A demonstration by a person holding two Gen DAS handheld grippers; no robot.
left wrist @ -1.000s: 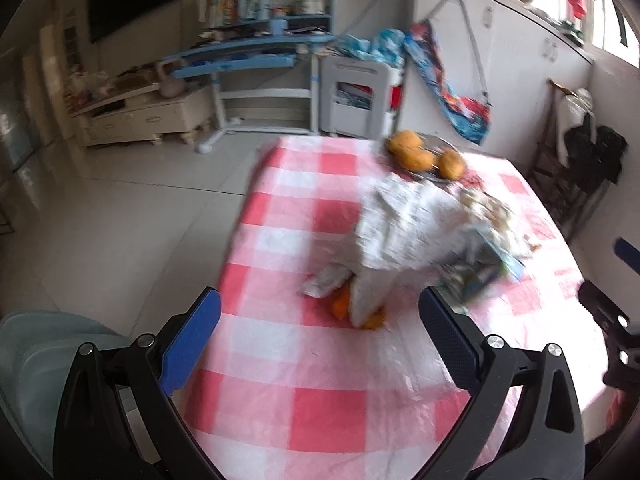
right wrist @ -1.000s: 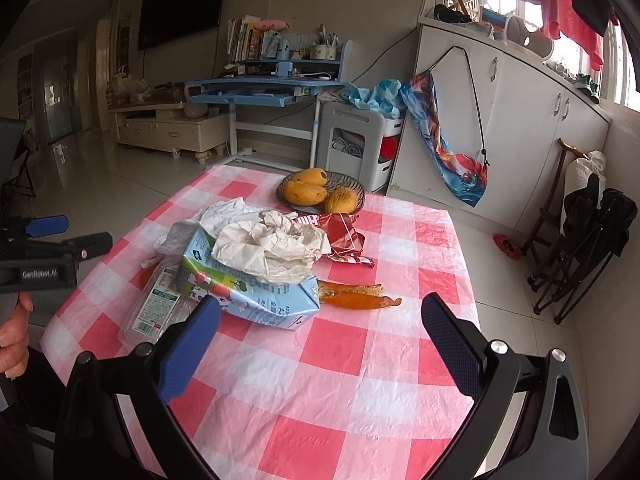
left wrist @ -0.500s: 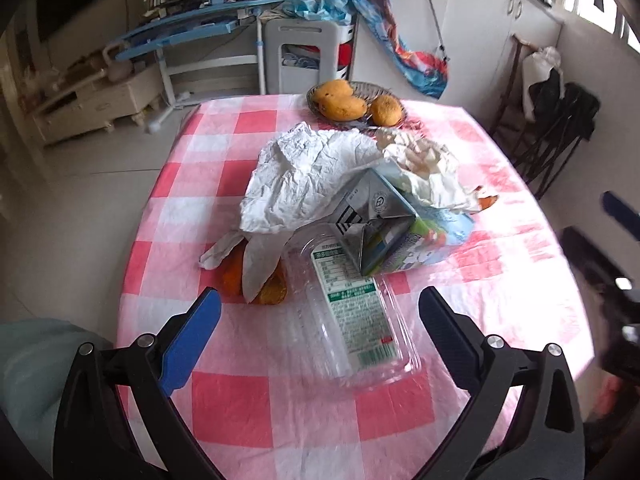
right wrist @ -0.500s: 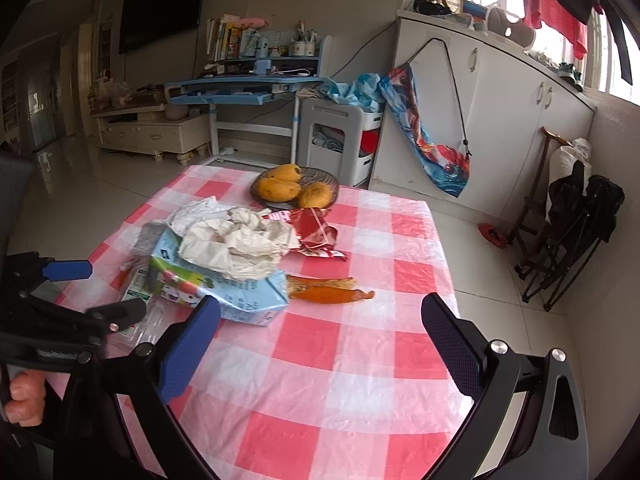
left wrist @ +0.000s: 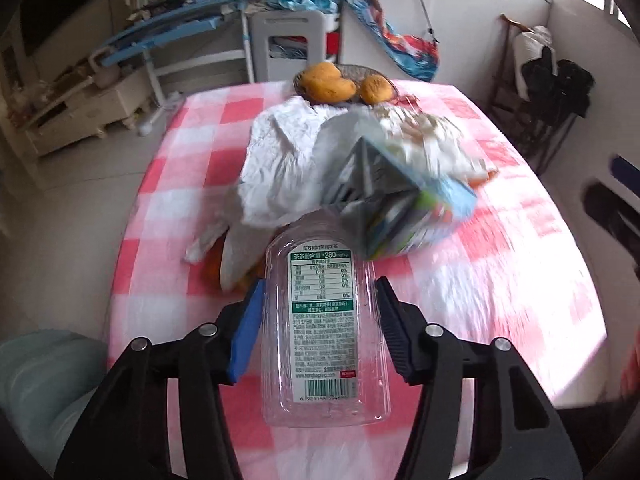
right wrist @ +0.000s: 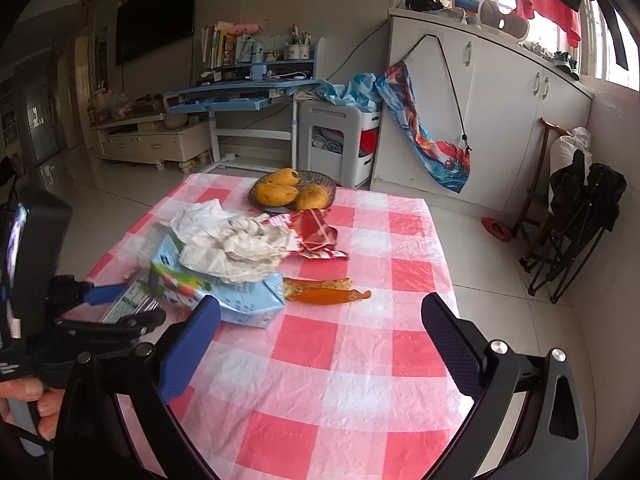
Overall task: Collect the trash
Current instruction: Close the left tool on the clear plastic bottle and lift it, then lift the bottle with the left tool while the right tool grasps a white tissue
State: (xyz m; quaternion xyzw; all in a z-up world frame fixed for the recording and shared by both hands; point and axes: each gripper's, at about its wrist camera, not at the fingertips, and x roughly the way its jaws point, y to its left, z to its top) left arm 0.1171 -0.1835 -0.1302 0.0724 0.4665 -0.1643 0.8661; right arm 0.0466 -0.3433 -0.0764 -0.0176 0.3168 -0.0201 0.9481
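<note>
A clear plastic bottle [left wrist: 322,320] with a green and white label lies on the red-checked tablecloth [left wrist: 480,288]. My left gripper [left wrist: 318,308] is shut on it, one finger on each side. Behind it lie a blue carton [left wrist: 404,208], crumpled white paper [left wrist: 280,160] and orange peel [left wrist: 212,268]. In the right wrist view my right gripper [right wrist: 320,344] is open and empty above the cloth [right wrist: 360,360], near the carton [right wrist: 240,300], the white paper [right wrist: 240,248], a red wrapper [right wrist: 316,232] and a long orange peel [right wrist: 324,292].
A basket of mangoes [right wrist: 292,192] stands at the table's far edge. A pale chair [left wrist: 44,384] is at the near left. Folded black chairs [right wrist: 576,216] stand at the right wall. A blue desk [right wrist: 236,100] is behind the table.
My left gripper has moved forward and closed on the clear bottle. The right gripper has stayed open and drawn back a little.
</note>
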